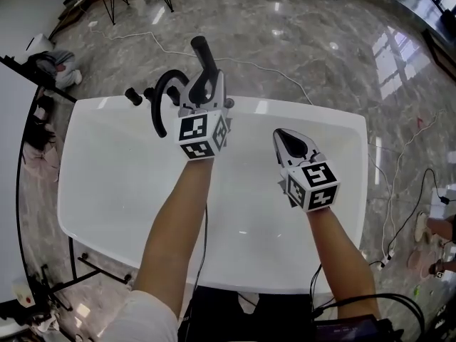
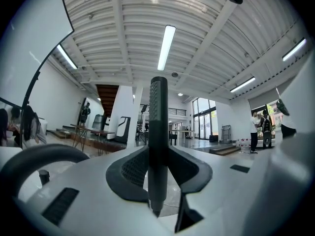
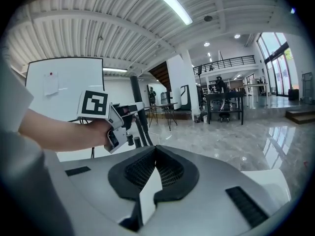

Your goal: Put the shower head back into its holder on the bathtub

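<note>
Shower head (image 1: 204,59) is a black bar clamped in the left tool (image 1: 204,91). It is not in any holder; it sticks out past the tool's tips toward the far rim of the bathtub (image 1: 121,191). In the left gripper view the bar (image 2: 158,141) runs straight up the middle of the left tool (image 2: 157,181), with both jaws closed onto it and its lower end sitting in the gap between them. Just left of that tool is a curved black spout (image 1: 162,91), which shows as a dark arc (image 2: 42,156) at the lower left of the left gripper view. Further left along the same rim are two small black knobs (image 1: 133,96). The right tool (image 1: 286,137) is to the right of the left one, apart from it and nearer the person, over the white inside of the tub. Its jaws are closed together with nothing between them, confirmed in the right gripper view (image 3: 155,163). From there the left tool (image 3: 109,124) shows off to the left with the black bar (image 3: 134,97) rising from it. Both forearms reach in from the near edge of the tub. Beyond the tools is a grey marble floor (image 1: 299,41), with a white cable (image 1: 153,38) lying on it past the far rim. I can't make out the holder itself.
</note>
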{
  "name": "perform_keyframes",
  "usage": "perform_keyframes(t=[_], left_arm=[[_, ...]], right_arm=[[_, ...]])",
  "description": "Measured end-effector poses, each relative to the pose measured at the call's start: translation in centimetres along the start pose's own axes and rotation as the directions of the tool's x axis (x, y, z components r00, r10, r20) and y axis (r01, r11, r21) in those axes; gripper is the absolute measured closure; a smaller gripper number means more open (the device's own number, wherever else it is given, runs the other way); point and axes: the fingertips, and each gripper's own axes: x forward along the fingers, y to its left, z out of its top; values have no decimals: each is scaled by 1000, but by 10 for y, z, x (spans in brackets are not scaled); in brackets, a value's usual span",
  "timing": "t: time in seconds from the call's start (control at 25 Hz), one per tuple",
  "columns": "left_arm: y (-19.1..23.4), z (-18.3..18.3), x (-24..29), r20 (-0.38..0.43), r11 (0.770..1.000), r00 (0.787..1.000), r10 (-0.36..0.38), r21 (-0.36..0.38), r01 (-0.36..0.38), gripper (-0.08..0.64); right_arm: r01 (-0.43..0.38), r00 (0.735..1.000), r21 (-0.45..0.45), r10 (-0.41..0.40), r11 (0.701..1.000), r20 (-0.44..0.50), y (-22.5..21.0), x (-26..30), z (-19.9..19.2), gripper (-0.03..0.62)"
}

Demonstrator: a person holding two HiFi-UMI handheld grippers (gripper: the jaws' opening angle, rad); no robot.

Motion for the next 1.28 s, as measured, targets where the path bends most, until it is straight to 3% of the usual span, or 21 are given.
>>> perform_keyframes(t=[0.48, 0.84, 1.28], left_arm=[[8, -102, 11, -74, 1000, 997, 5, -19, -6, 433], [25, -127, 39, -82, 1000, 997, 8, -29, -11, 433], [26, -170, 55, -143, 997, 989, -35, 58, 43, 433]], right_arm=[[-14, 1000, 61, 15, 998, -20, -10, 9, -77, 581], [-25, 999, 64, 27, 998, -39, -6, 13, -107, 581], [-30, 998, 71, 34, 997, -57, -9, 18, -136, 580]])
